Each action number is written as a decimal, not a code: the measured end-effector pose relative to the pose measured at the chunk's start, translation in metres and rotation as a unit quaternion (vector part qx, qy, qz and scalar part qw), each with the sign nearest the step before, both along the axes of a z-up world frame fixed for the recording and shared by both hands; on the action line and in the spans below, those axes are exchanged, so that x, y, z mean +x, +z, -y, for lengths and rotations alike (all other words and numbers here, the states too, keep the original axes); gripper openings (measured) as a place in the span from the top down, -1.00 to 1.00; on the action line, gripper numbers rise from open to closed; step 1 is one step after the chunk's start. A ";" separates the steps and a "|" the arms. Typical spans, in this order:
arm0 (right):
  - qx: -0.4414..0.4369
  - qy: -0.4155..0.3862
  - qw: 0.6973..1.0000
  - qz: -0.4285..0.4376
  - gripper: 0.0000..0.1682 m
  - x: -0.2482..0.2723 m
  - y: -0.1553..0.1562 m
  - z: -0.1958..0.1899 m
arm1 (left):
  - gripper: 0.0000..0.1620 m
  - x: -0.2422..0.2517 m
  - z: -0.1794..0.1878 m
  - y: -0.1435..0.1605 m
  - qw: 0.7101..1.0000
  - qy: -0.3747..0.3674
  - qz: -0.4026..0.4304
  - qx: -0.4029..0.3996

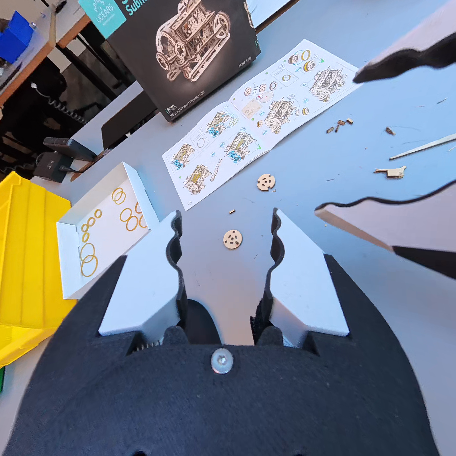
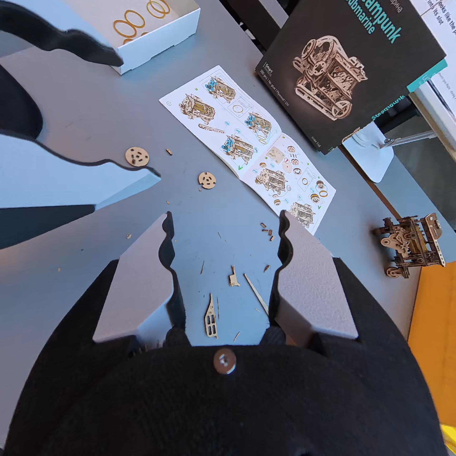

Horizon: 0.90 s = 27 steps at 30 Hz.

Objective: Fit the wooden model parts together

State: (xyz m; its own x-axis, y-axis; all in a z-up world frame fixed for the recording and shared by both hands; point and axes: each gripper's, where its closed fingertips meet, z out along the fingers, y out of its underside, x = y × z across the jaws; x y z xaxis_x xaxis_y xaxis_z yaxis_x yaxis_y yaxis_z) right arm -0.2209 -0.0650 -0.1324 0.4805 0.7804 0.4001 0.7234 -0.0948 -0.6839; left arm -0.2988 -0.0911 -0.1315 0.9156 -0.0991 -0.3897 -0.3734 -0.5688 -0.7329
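Both grippers hang over the grey bench with their fingers spread wide and nothing between them. The left gripper (image 1: pixel 225 214) hovers above a small round wooden disc (image 1: pixel 232 238) with slots, which lies flat on the bench between its fingertips without touching them. A second, notched wooden disc (image 1: pixel 266 182) lies a little farther on, just beside the near edge of the open instruction booklet (image 1: pixel 256 118). The right gripper (image 2: pixel 225 217) is over a scatter of wood offcuts (image 2: pixel 211 318) and a thin wooden stick (image 2: pixel 255 293). Toward the bench's far edge the black kit box (image 1: pixel 187 56) stands propped up. A white tray of yellow rubber bands (image 1: pixel 103 229) sits at the left, touching a yellow bin (image 1: pixel 27 246). A partly built wooden model (image 2: pixel 410 244) stands near the right edge, well apart from both discs.
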 end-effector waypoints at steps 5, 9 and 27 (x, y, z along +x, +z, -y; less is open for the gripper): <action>-0.014 -0.007 1.000 0.002 -0.02 0.003 -0.003 0.003 | 0.09 -0.005 0.000 -0.001 1.000 0.005 -0.019 -0.003; -0.008 -0.001 1.000 0.004 -0.02 0.003 -0.006 0.005 | 0.09 -0.008 0.000 0.000 1.000 0.008 -0.024 -0.006; 0.015 0.008 1.000 0.020 -0.03 0.002 0.001 -0.005 | 0.08 -0.015 0.001 -0.016 1.000 0.004 -0.025 -0.018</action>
